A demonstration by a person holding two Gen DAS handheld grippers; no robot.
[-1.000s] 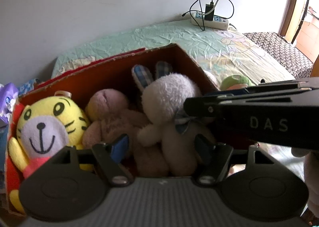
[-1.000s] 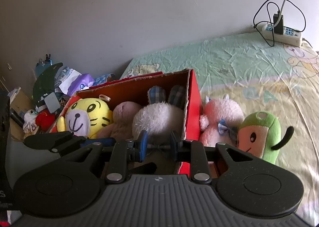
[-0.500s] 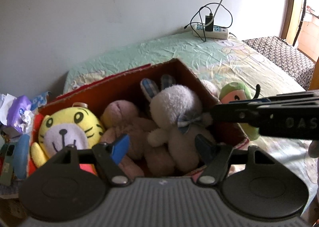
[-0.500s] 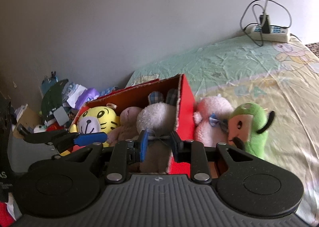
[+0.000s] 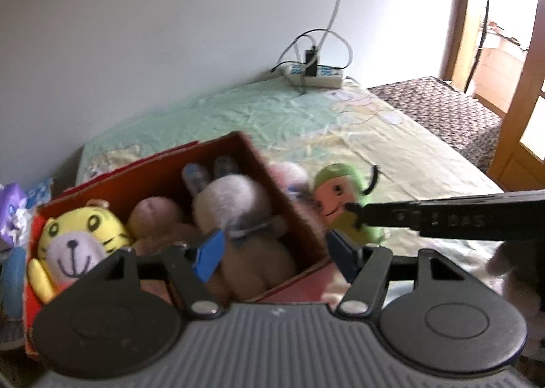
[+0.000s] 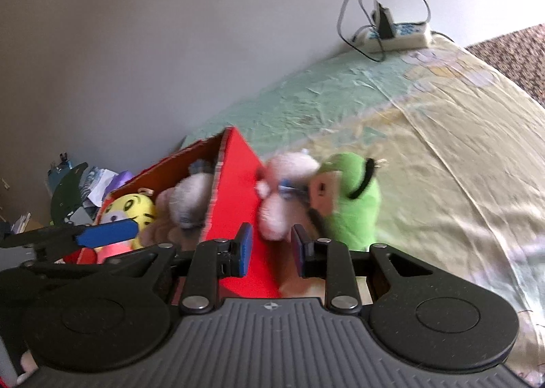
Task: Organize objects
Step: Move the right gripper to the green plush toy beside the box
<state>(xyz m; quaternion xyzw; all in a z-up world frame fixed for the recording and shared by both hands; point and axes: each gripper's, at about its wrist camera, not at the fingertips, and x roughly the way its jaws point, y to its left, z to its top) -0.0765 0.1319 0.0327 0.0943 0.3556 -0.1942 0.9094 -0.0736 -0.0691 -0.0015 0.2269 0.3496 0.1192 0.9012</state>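
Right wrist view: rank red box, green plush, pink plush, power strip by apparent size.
1. red box
2. green plush
3. pink plush, partly hidden behind the green one
4. power strip, though it sits farthest, so its true size is unsure

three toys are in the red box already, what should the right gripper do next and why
Probably ease the right gripper forward onto the pink plush. Its jaws are open and empty, and that toy lies on the bed just outside the red box, beside the green plush, closest to the fingers. Both toys are not yet boxed.
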